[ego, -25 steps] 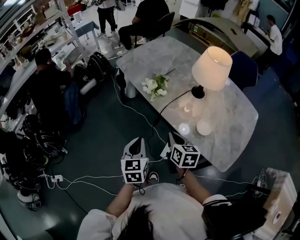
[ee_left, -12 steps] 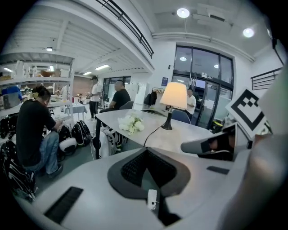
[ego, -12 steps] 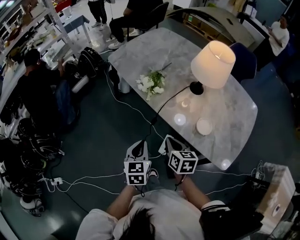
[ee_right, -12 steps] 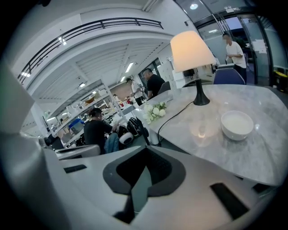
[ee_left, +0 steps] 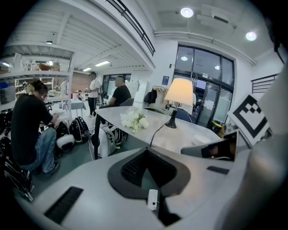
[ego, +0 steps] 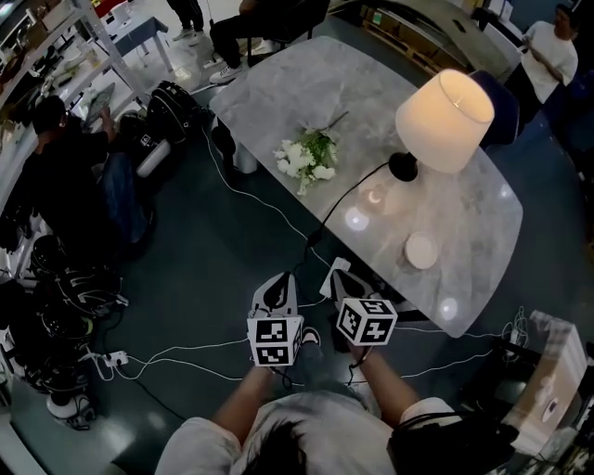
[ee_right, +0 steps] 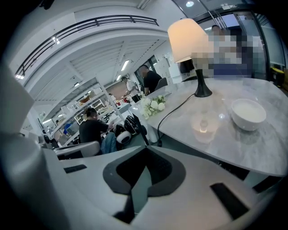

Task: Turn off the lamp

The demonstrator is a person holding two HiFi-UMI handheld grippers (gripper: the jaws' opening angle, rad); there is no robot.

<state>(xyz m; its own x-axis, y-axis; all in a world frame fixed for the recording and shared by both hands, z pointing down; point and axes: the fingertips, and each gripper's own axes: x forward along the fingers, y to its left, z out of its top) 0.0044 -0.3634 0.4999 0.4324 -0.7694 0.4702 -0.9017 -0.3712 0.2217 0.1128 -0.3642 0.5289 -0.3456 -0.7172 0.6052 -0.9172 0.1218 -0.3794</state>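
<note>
Lamp (ego: 444, 109) is seen lit, stood upright toward the far right of the marble worktop (ego: 278, 93), with its cord (ego: 345, 199) run off the near edge. Left gripper (ego: 277, 288) and right gripper (ego: 339, 276) are held short of that edge, well apart from the lamp. Both sets of fingers are closed together, nothing gripped.

L claw (ego: 276, 284) & R claw (ego: 337, 275) dropped a bit; lamp (ego: 444, 121) & table (ego: 278, 93) loom nearer in head view.

You stand on a dark teal floor (ego: 195, 278) crossed by white cables (ego: 186, 353). A grey marble table (ego: 297, 83) lies at one o'clock and white shelving (ego: 65, 65) at ten. Tall windows (ee_left: 204, 72) sit beyond, under ceiling spotlights (ee_left: 186, 12).
</note>
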